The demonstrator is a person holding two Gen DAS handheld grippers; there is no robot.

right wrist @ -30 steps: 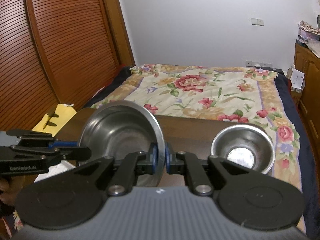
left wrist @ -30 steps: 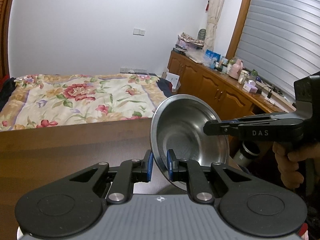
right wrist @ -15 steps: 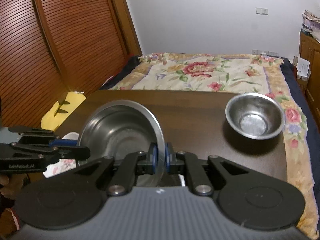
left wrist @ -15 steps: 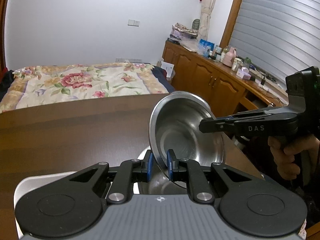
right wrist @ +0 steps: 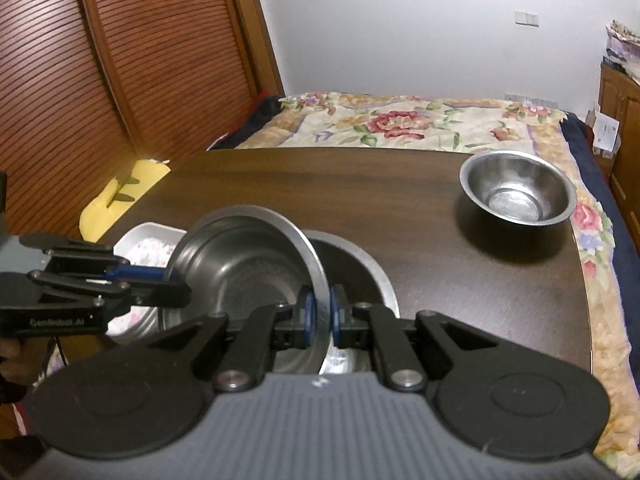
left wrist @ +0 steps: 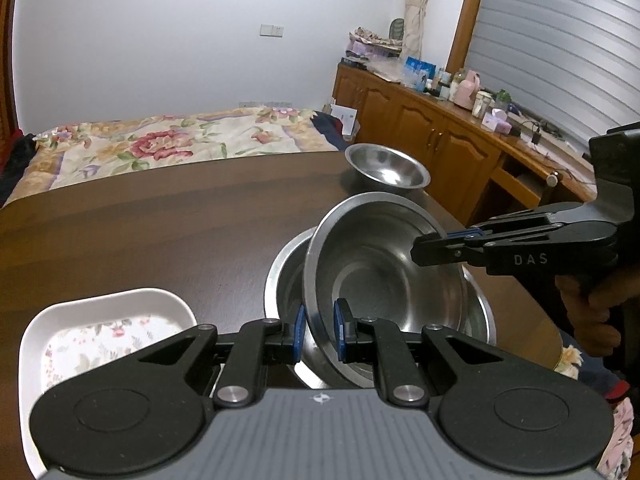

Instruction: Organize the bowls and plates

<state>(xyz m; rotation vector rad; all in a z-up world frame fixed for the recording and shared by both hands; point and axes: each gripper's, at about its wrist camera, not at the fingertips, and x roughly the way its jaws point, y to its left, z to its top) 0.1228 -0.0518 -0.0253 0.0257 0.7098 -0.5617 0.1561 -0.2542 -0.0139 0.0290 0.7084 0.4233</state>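
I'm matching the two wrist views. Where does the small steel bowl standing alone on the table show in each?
Left wrist: small steel bowl sits right of centre, at the table's far edge, beyond the held bowl.
Right wrist: the bowl sits upper right, near the table's right edge.
Shared landmark: the floral bedspread behind the table.

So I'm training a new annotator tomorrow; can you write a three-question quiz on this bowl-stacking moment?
1. True or false: both grippers clamp the rim of the tilted steel bowl.
2. What lies directly under it? A) white floral tray B) larger steel bowl C) bare table
3. Where does the small steel bowl stand?

Key: 1 true: left gripper, right gripper. 2 B. 3 Alone, near the dark wooden table's far right corner.
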